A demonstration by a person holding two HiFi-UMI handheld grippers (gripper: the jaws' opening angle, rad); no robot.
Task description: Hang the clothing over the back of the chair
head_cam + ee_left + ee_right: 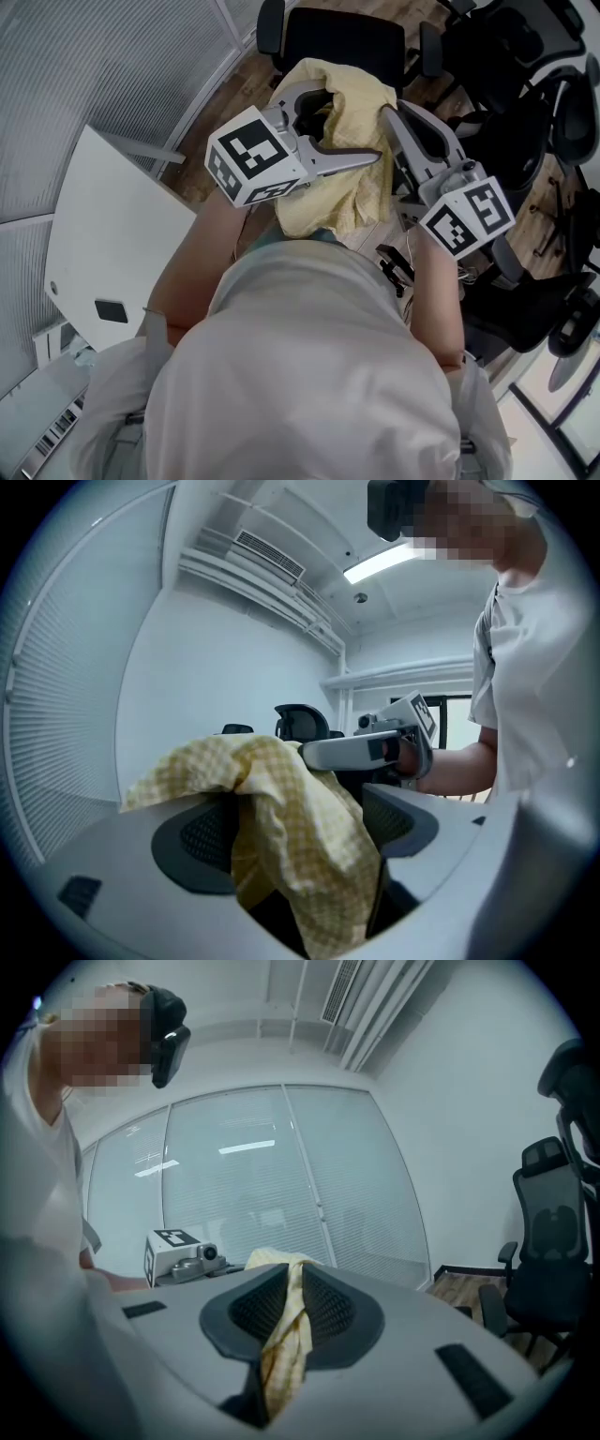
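Head view, room: wooden floor (234,84), a wall of grey blinds (84,84) along the left, and a white table (122,244) at lower left bearing one small dark rectangle (111,310). A group of black office chairs (525,122) crowds the right side.

Left gripper view, ceiling: a slatted air vent (267,555) and a lit strip light (380,562) against white walls. Right gripper view: a glass partition with blinds (253,1185) fills the background, and a high-backed black chair (553,1241) stands at the right edge.

Task object: I am holding the yellow checked garment (352,202) bunched in front of the person's white shirt (309,375). In the head view it lies over the target chair (342,42), black and with armrests; I cannot tell whether cloth and chair touch.

Left gripper (300,827): the jaws stand wide. The garment is draped over one jaw and hangs down through the gap, with dark space showing beside it. Its marker cube (253,155) faces the head camera.

Right gripper (292,1312): the jaws are narrow, with the pads pinching a thin fold of the garment that runs down between them. Its marker cube (467,217) sits to the right of the cloth.
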